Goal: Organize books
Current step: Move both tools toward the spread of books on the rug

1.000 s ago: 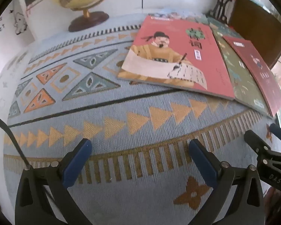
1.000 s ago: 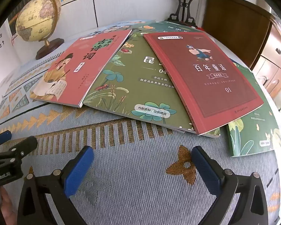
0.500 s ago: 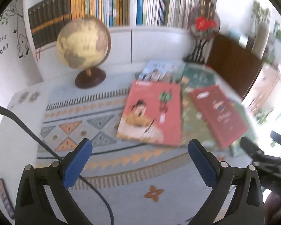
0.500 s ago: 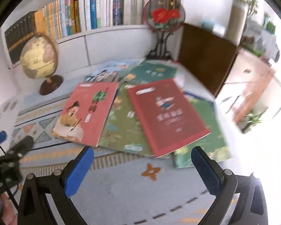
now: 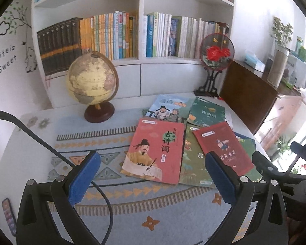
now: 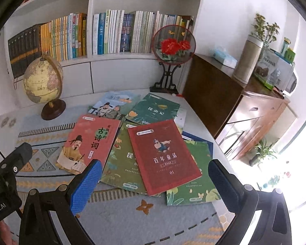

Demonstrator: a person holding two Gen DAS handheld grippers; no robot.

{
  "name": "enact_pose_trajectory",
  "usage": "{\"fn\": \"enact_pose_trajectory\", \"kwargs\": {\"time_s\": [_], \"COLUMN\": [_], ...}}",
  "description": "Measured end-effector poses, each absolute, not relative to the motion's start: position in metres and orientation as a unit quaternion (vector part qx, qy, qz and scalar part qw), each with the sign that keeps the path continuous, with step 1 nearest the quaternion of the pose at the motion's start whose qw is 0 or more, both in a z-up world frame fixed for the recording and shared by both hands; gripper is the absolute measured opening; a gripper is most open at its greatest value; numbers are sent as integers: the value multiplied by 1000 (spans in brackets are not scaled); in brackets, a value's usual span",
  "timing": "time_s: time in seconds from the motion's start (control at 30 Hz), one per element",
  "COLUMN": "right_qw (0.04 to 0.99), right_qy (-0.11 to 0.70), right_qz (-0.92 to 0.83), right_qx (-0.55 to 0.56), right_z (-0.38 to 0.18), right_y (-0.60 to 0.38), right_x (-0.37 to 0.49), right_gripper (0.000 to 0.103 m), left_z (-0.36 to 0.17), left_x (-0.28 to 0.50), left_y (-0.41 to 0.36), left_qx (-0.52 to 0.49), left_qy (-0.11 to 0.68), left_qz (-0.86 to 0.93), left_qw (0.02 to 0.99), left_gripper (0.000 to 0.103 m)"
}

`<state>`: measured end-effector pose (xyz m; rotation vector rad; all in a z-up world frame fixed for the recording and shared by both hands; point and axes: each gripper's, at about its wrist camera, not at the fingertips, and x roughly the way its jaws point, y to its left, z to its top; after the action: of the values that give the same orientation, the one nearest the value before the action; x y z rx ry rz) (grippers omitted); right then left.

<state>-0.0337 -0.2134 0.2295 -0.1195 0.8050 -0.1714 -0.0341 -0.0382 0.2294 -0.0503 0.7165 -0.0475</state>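
Both grippers have pulled up and back from the table since a second ago: the books that then filled each view now lie lower and farther off, with the bookshelf [image 5: 132, 38] in sight behind them.

The left gripper [image 5: 151, 175] hangs above the patterned tablecloth [image 5: 112, 208] with its blue pads spread wide and nothing between them. The right gripper [image 6: 155, 180] is likewise wide open and empty, over the near edge of the spread.

The books lie loose and overlapping on the cloth. A pink poetry book [image 6: 89, 143] sits at the left, partly over an olive-green book [image 6: 120, 163]. A dark red storybook [image 6: 163, 155] lies on top, across that olive one and a bright green book [image 6: 193, 183]. Behind them are a pale blue picture book [image 6: 110, 104] and a teal book [image 6: 155, 108], near the globe [image 6: 42, 79] and the fan ornament [image 6: 173, 45].

Raised and apart like this, the grippers probably give a full view of the heap before a first book is chosen; the red storybook, uppermost and unpinned, looks the easiest to take.
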Motion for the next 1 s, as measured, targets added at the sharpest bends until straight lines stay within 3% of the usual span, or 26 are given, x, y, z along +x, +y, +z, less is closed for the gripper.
{"fn": "enact_pose_trajectory", "kwargs": {"time_s": [1.0], "right_qw": [912], "right_qy": [402], "right_qz": [-32], "right_qx": [-69], "right_z": [222], "right_y": [-264], "right_x": [14], "right_gripper": [103], "left_z": [242], "left_x": [-15], "left_y": [-100], "left_qx": [-8], "left_qy": [339], "left_qz": [13], "left_qw": [941], "left_gripper": [102]}}
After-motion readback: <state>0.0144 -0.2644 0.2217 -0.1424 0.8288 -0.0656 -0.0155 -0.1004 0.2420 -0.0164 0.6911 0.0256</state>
